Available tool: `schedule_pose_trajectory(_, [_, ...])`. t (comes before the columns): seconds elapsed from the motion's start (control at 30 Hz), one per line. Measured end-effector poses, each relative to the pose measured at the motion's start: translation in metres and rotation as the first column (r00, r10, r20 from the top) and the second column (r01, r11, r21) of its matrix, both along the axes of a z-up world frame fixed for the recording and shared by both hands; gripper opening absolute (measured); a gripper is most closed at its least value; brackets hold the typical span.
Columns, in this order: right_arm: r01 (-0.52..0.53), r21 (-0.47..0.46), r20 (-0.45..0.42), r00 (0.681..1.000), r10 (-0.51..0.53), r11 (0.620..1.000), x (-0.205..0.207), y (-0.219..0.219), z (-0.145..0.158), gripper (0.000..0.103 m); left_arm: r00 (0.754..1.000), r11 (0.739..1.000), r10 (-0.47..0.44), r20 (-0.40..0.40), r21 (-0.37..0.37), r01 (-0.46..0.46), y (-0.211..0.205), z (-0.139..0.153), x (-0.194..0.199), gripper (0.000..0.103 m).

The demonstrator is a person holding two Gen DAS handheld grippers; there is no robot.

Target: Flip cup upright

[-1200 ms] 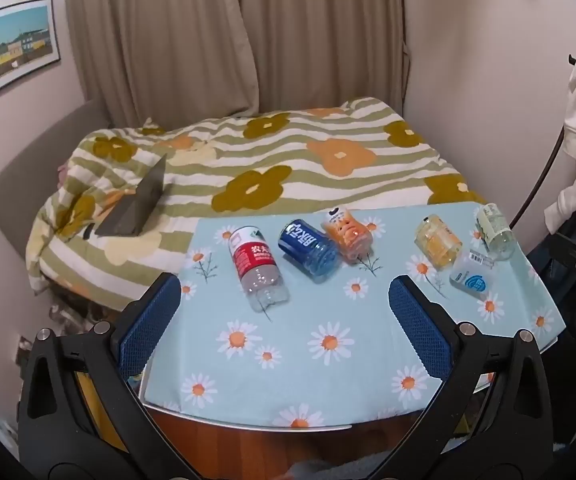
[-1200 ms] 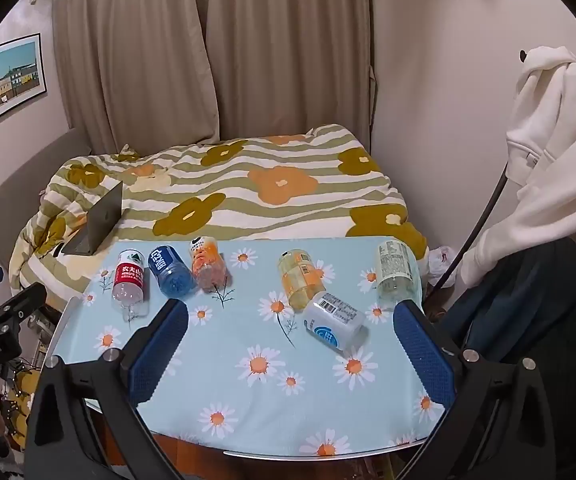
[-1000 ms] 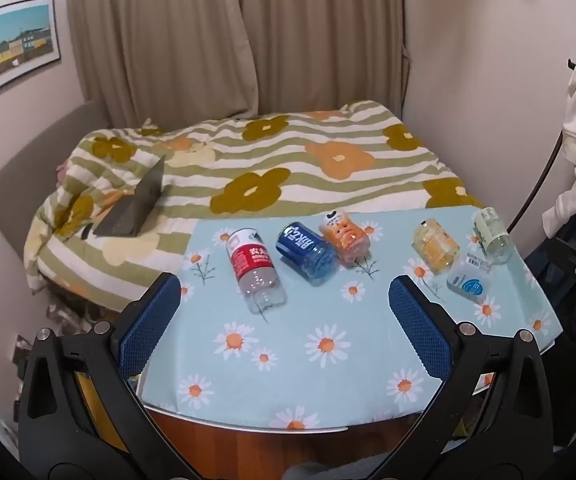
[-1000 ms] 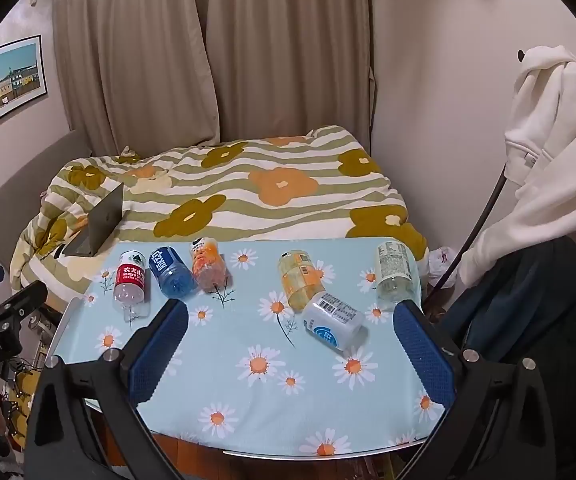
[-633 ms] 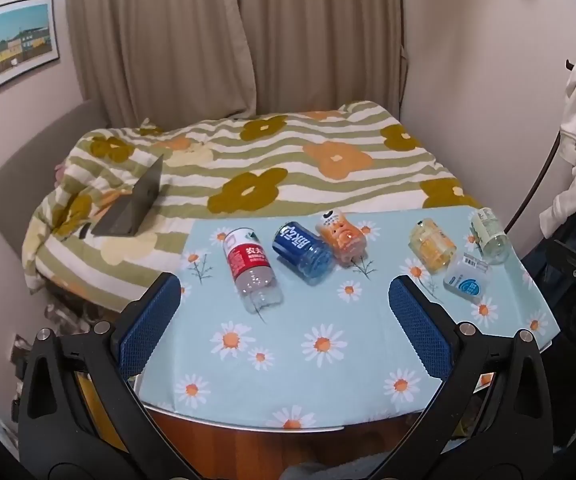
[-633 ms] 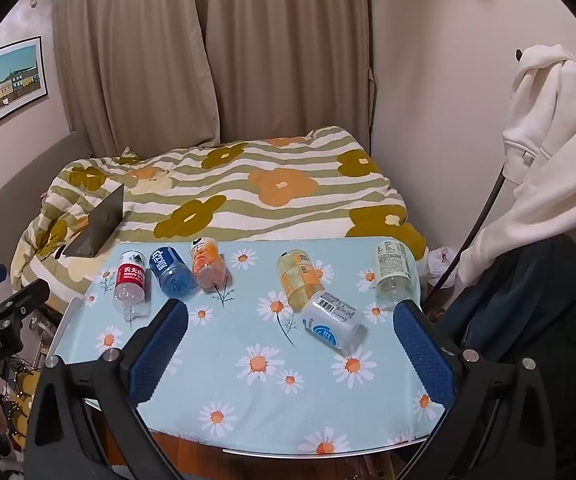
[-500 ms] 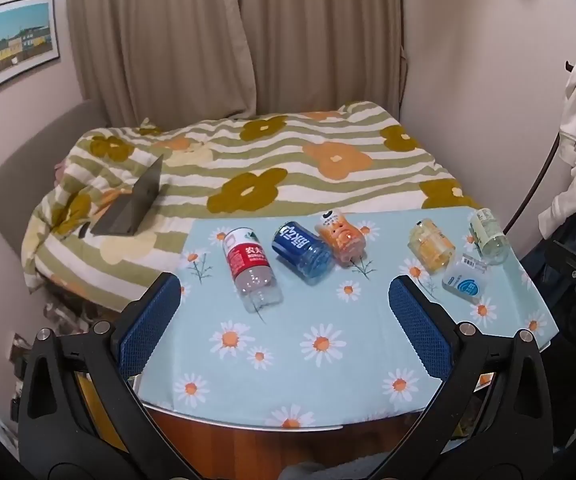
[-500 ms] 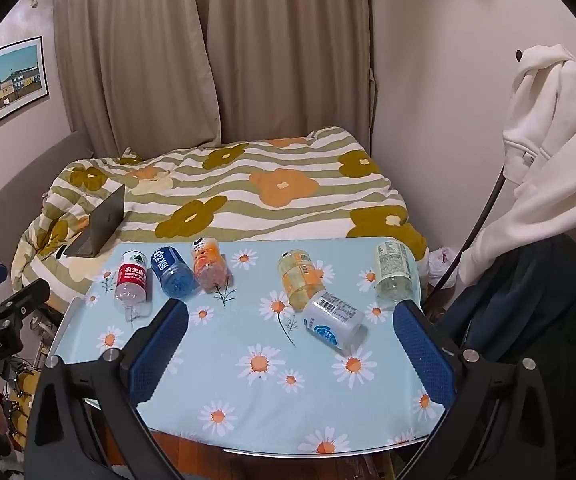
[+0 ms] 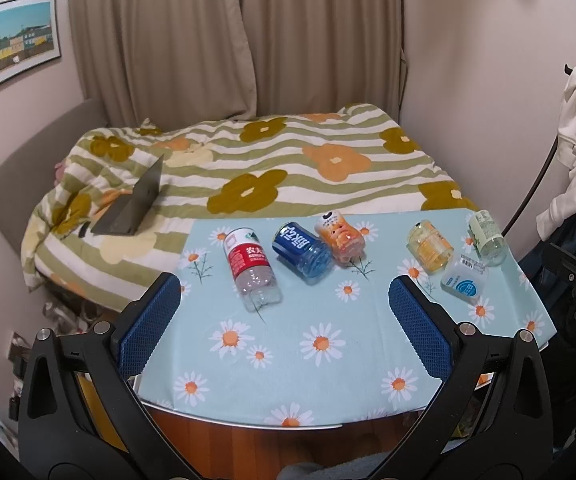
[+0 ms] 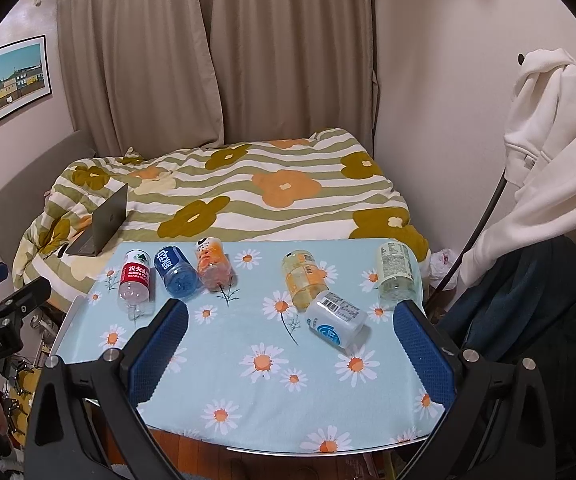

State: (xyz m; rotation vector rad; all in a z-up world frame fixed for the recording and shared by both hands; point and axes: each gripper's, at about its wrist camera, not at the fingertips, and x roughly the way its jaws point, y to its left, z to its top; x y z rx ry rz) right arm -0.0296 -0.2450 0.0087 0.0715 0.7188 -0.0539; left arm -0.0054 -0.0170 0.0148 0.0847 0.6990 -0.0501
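The left hand-held gripper [image 9: 283, 312] hangs above the near part of the tabletop [image 9: 328, 376] with its blue-padded fingers spread wide and nothing between them; the right hand-held gripper [image 10: 290, 338] is likewise spread wide and empty over the same daisy-printed light-blue cloth. Six cut-off plastic bottle cups lie on their sides beyond both grippers, apart from the fingers. Ahead of the left gripper lie the clear cup with a red label [image 9: 249, 266], the blue-labelled cup [image 9: 302, 252] just beside it, and the orange cartoon-printed cup [image 9: 340, 238] touching the blue one. Ahead of the right gripper lie the yellow-orange cup [image 10: 303, 279], the white cup with a blue round logo [image 10: 336, 319] touching it, and the pale green-labelled clear cup [image 10: 396, 274] near the right edge. Behind the tabletop is a bed with a striped flower quilt [image 10: 247, 188], bearing an open grey laptop [image 10: 101, 222].
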Motion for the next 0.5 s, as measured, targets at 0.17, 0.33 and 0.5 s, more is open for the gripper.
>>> schedule_pose_trajectory(0.17, [0.000, 0.000, 0.001, 1.000, 0.000, 1.000, 0.0008, -0.0004, -0.0011, 0.102, 1.000, 1.000, 0.000, 0.002, -0.001, 0.000, 0.0102, -0.0063, 0.0009, 0.103])
schedule_pose_trajectory(0.33, [0.000, 0.002, 0.002, 1.000, 0.000, 1.000, 0.0011, 0.0006, -0.0006, 0.102, 1.000, 1.000, 0.001, 0.003, -0.003, -0.001, 0.0108, -0.0071, 0.0011, 0.103])
schedule_pose_trajectory(0.5, [-0.001, -0.001, 0.002, 1.000, 0.001, 1.000, 0.0023, 0.0016, -0.0007, 0.102, 1.000, 1.000, 0.003, 0.003, -0.002, -0.003, 0.0085, -0.0057, 0.0001, 0.103])
